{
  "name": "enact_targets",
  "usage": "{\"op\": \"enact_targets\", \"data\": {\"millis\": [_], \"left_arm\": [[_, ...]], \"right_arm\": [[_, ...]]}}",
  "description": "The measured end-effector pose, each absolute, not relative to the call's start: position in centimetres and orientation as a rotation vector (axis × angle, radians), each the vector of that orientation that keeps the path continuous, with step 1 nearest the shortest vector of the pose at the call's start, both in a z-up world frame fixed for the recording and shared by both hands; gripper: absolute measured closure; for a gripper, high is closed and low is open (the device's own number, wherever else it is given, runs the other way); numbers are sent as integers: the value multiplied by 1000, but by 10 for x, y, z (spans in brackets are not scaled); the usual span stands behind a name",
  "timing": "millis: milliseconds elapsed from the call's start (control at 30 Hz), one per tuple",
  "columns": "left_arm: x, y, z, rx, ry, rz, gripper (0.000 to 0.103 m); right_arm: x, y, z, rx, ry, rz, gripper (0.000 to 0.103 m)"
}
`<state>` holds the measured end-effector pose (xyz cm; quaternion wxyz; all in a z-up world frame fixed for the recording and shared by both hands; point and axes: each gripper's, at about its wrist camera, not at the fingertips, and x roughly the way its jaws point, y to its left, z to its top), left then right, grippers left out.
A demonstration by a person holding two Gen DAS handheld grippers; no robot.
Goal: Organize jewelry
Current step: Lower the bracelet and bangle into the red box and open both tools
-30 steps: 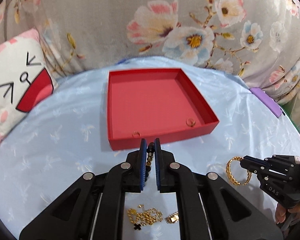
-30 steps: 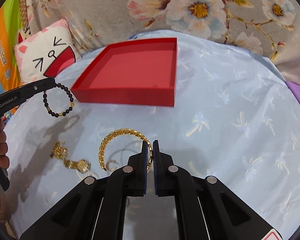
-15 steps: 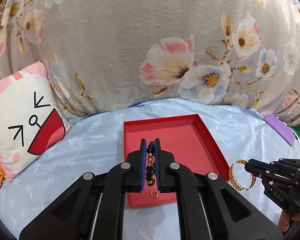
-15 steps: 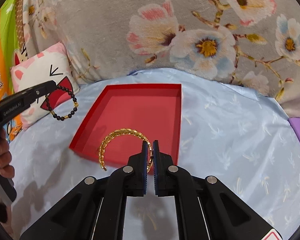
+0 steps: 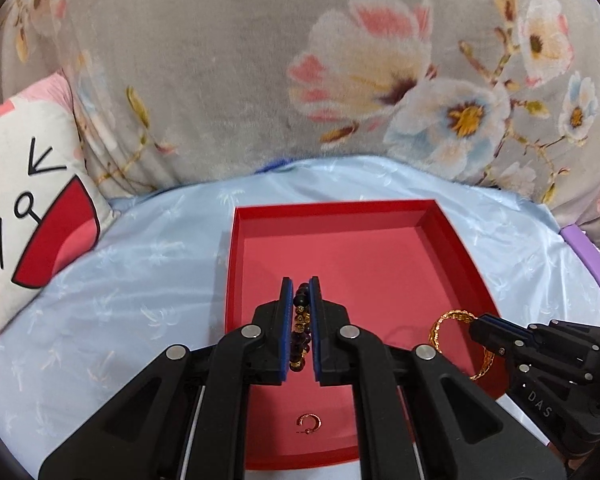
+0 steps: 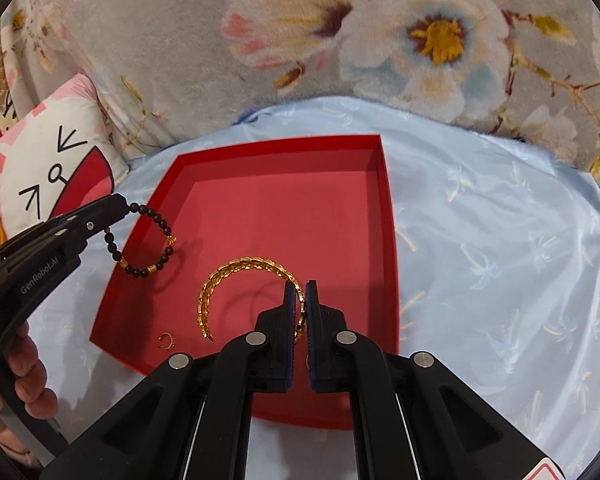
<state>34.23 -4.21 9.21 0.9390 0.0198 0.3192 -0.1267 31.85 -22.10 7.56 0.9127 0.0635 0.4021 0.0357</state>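
Note:
A shallow red tray (image 5: pixel 432 208) (image 6: pixel 386 216) lies on the pale blue cloth. My left gripper (image 5: pixel 300 286) is shut on a black and gold bead bracelet (image 5: pixel 301 320) and holds it above the tray's near part; the bracelet (image 6: pixel 146 240) hangs over the tray's left edge in the right wrist view. My right gripper (image 6: pixel 300 288) is shut on a gold chain bracelet (image 6: pixel 236 276) above the tray floor; this bracelet (image 5: pixel 454 320) also shows at the tray's right side in the left wrist view. A small gold earring (image 5: pixel 309 423) (image 6: pixel 166 340) lies in the tray.
A cat-face cushion (image 5: pixel 28 208) (image 6: pixel 56 168) leans at the left. A floral grey blanket (image 5: pixel 340 80) rises behind the tray. A purple object (image 5: pixel 584 256) sits at the far right edge of the cloth. A hand (image 6: pixel 24 392) holds the left gripper.
Both grippers have lifted their bracelets off the cloth and moved forward over the red tray. The loose jewelry on the cloth has dropped out of view.

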Motion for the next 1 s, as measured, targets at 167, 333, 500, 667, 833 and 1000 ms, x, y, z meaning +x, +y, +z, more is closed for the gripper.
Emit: {"op": "enact_targets", "data": {"millis": [167, 333, 500, 667, 833, 1000], "left_arm": [[357, -40, 69, 37, 700, -240, 96], [362, -36, 54, 39, 718, -231, 96], [364, -34, 48, 31, 723, -222, 95], [361, -27, 51, 2, 720, -201, 75], [344, -15, 70, -9, 670, -208, 69], [319, 0, 91, -9, 643, -216, 68]], "right_arm": [[328, -212, 60, 112, 851, 70, 99], [335, -208, 44, 97, 883, 62, 98], [336, -206, 42, 78, 860, 52, 95], [330, -210, 52, 88, 836, 48, 95], [309, -215, 74, 89, 795, 59, 94], [276, -217, 93, 77, 771, 81, 93]]}}
